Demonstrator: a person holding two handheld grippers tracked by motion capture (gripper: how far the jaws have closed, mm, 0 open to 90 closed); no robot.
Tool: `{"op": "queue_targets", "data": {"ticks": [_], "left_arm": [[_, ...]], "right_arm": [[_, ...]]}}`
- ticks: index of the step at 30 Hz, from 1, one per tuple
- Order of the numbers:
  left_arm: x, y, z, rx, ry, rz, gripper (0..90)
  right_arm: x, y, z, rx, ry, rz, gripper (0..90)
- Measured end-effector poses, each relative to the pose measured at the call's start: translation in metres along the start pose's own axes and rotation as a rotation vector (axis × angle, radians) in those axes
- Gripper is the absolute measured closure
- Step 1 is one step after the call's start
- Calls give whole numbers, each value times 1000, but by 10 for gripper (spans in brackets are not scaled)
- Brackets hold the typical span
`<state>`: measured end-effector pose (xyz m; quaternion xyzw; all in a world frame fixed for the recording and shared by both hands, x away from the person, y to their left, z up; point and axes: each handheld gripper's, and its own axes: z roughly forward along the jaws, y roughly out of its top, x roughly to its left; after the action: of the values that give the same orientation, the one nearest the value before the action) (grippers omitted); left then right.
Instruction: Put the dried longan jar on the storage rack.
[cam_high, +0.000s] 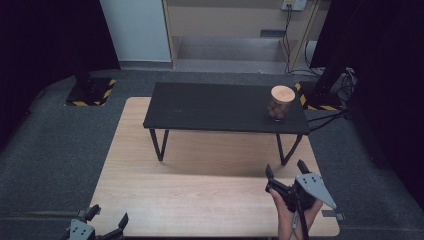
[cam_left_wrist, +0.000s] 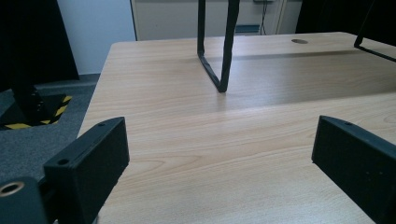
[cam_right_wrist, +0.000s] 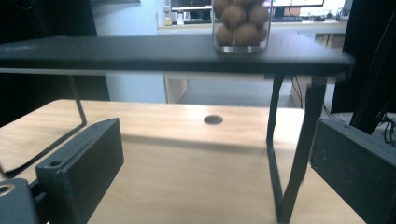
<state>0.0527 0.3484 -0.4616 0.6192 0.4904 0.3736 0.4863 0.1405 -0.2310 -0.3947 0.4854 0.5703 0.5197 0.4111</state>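
Note:
A clear jar with a wooden lid, full of brown balls, stands at the right end of a black raised shelf. In the right gripper view the jar sits above and ahead on the shelf. My right gripper, held in a hand, hovers over the wooden table's front right, open and with nothing between its jaws. My left gripper is at the table's front left corner, open too, jaws wide over bare wood.
The shelf stands on thin black legs on the light wooden table. A cable hole lies in the tabletop under the shelf. Grey carpet surrounds the table; black stands with yellow-striped bases flank it behind.

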Motion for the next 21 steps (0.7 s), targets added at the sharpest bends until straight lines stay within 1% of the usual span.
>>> {"op": "queue_targets", "data": {"ticks": [1, 4, 9, 11, 14, 21], "left_arm": [[0, 0, 1, 1, 0, 0, 26], [-1, 1, 3, 0, -3, 2, 26], [-1, 3, 6, -3, -6, 9, 26], [-2, 4, 7, -4, -6, 10, 26], [-2, 5, 8, -8, -3, 10, 26], [-3, 7, 12, -6, 4, 15, 27]], "right_arm": [[1, -7, -4, 3, -3, 5, 30], [4, -19, -13, 14, -8, 5, 29], [7, -35, -23, 11, -12, 5, 29], [9, -41, -25, 7, -13, 3, 29], [9, -47, -27, 3, -15, 17, 29], [8, -61, -26, 9, -15, 38, 29]]}}
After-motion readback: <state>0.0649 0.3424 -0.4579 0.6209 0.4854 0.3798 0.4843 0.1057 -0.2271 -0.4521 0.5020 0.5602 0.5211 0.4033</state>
